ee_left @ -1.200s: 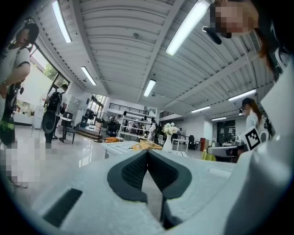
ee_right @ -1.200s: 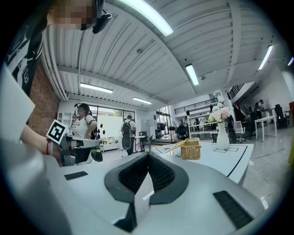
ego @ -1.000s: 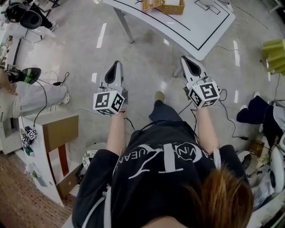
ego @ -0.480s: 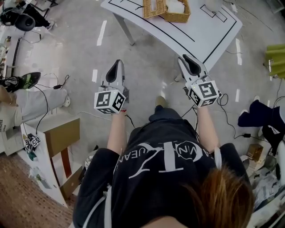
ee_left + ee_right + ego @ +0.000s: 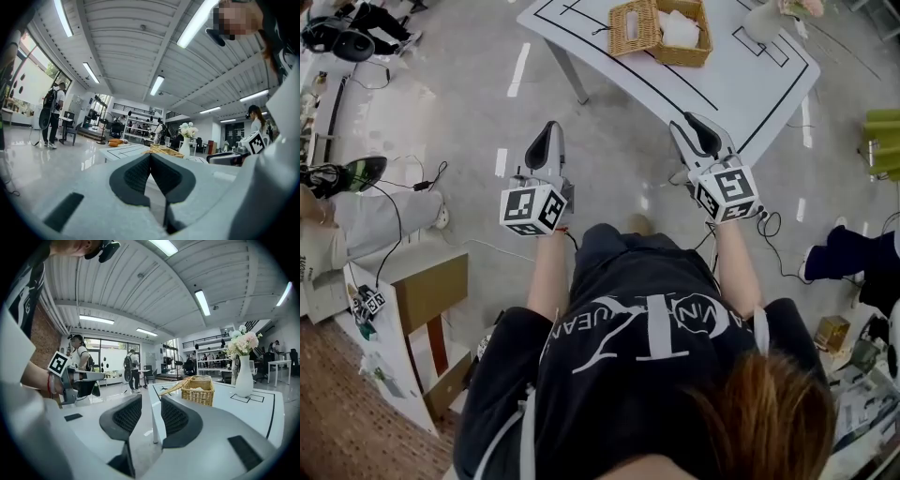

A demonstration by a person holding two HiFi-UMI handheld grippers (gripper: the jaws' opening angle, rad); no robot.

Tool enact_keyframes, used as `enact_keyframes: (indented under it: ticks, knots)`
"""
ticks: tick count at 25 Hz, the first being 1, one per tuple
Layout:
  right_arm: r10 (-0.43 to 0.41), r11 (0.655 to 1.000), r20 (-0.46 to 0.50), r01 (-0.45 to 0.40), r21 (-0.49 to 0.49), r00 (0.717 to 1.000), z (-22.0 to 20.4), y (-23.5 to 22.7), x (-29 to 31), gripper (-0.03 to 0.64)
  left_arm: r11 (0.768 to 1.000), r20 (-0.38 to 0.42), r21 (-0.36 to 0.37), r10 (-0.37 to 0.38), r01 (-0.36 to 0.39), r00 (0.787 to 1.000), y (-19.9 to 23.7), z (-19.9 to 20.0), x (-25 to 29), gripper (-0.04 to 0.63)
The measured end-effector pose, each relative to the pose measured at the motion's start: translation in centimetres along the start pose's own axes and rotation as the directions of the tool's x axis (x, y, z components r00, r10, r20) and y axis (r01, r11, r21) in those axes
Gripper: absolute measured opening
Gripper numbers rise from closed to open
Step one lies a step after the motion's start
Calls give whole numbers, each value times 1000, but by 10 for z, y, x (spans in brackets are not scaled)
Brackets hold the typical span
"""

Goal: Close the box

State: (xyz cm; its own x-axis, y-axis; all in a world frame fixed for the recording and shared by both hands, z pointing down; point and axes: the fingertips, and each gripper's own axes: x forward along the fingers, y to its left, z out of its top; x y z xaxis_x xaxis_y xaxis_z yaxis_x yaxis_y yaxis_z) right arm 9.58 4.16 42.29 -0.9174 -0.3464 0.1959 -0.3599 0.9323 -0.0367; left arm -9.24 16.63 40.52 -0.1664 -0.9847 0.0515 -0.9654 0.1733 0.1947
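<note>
A wicker box (image 5: 680,33) stands on the white table (image 5: 741,98) ahead of me, its lid (image 5: 633,26) tipped open to the left and something white inside. In the right gripper view the wicker box (image 5: 197,391) sits just beyond my jaws. Both grippers are held over the floor, short of the table. My left gripper (image 5: 547,141) is shut with nothing in it, and its tips (image 5: 150,157) meet. My right gripper (image 5: 696,131) is open; its jaws (image 5: 151,401) have just been opening, with nothing between them.
A white vase of flowers (image 5: 243,376) stands on the table to the right of the box. Cables (image 5: 412,178) and a brown board (image 5: 431,291) lie on the floor to my left. A yellow-green chair (image 5: 883,141) is at the right. People (image 5: 131,371) stand in the background.
Both grippers have moved forward toward the table, so the box and vase now show larger and closer. The right gripper's jaws went from shut to open. The left stayed shut.
</note>
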Motion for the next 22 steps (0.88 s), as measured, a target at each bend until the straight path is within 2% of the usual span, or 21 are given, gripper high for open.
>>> enact_keyframes:
  ticks: [8,15,22]
  knots:
    - [6,1000,-29,-7,-17,1000,-4,-6,27,138,1000,-14,-10,2,-2,1000,18,-3,19,11]
    - [-50,998,-50,48,-34,998,1,-21,73,146,996,-41,0,-89,89,995,36,1,73,11]
    - [-111,983,-140,87,-162,984,3,-27,122,155,986,-79,-13,-166,166,983,67,7,127,11]
